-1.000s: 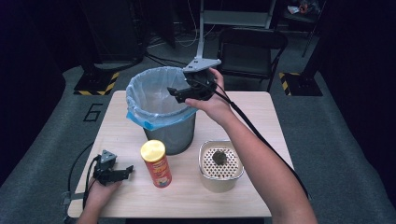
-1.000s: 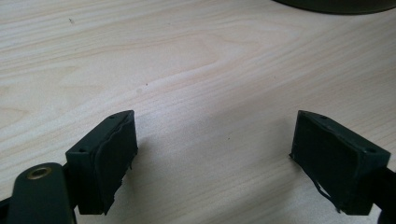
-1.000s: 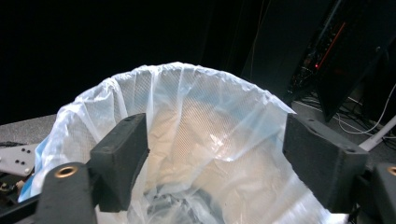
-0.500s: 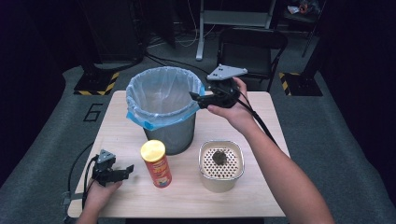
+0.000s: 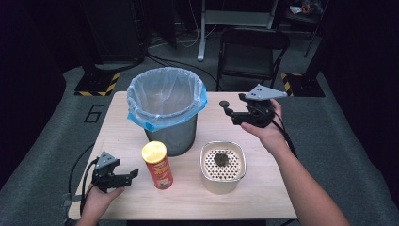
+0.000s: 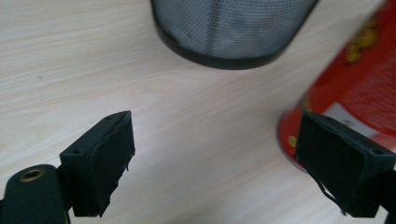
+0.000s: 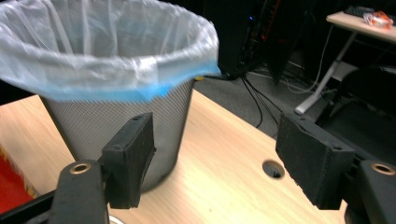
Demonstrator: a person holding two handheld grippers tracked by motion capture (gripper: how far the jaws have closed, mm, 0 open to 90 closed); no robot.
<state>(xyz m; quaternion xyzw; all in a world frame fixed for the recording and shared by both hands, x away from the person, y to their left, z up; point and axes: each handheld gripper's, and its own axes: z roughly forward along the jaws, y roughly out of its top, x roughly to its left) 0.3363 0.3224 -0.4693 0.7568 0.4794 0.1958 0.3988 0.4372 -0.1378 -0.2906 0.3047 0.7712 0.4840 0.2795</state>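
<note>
Sitting inside the cream tub (image 5: 207,181) is a dark lump (image 5: 220,159).

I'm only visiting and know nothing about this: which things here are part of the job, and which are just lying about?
Likely the job, at a guess:
bin
red can
pierced pot
left claw, open
right claw, open

Just lying about:
folding chair
desk frame

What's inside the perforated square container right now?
The perforated container holds one dark, crumpled lump near the middle of its holed floor; the rest of that floor looks bare. What the lump is, and anything beneath it, cannot be told from the high view.
</note>
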